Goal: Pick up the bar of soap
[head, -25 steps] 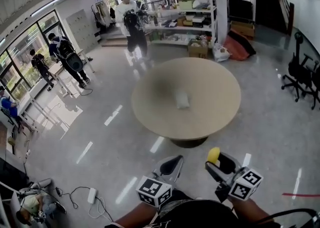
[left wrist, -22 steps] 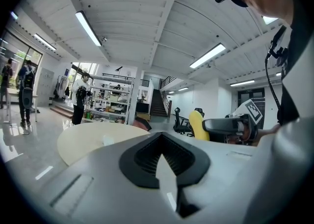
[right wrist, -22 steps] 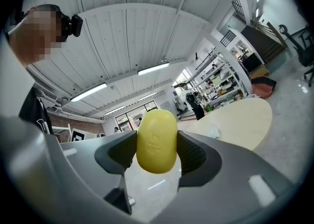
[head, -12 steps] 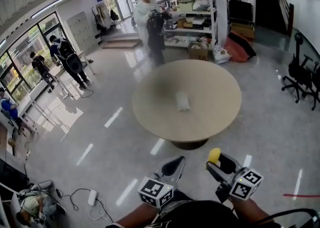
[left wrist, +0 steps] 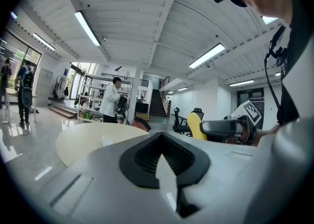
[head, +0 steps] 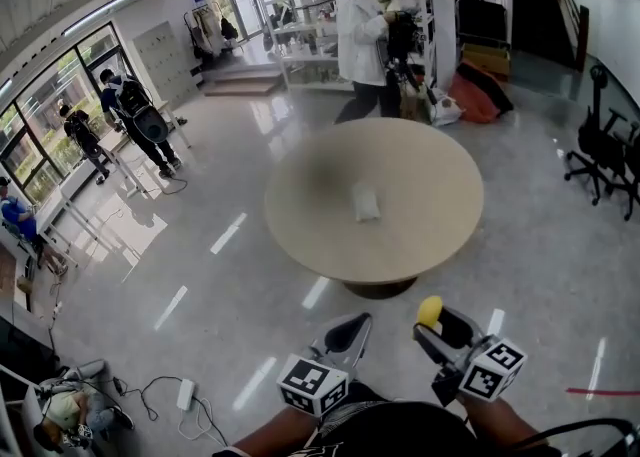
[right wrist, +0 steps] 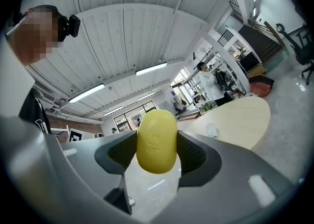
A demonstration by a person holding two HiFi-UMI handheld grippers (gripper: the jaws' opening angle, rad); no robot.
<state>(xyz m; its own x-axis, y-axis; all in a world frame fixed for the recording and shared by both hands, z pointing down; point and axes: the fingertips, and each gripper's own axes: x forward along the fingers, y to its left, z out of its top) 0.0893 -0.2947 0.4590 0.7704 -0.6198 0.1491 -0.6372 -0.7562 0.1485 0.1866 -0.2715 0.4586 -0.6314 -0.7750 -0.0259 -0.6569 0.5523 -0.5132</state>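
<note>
The bar of soap [head: 429, 311] is a yellow oval, held upright between the jaws of my right gripper [head: 433, 323], which is shut on it low in the head view, well short of the table. In the right gripper view the soap [right wrist: 156, 141] fills the gap between the black pads. My left gripper [head: 350, 327] is beside it on the left, shut, with nothing in it; its pads meet in the left gripper view [left wrist: 165, 158], where the soap [left wrist: 195, 125] also shows at the right.
A round beige table [head: 420, 225] stands ahead with a small white packet [head: 366, 203] on it. A person in white [head: 362, 40] walks behind it by the shelves. Office chairs [head: 605, 160] stand at right, cables and a power strip [head: 183, 391] lie low left.
The person in white has walked from the left of the shelves to the right, behind the table. Both grippers have stayed almost still, the soap still held.
</note>
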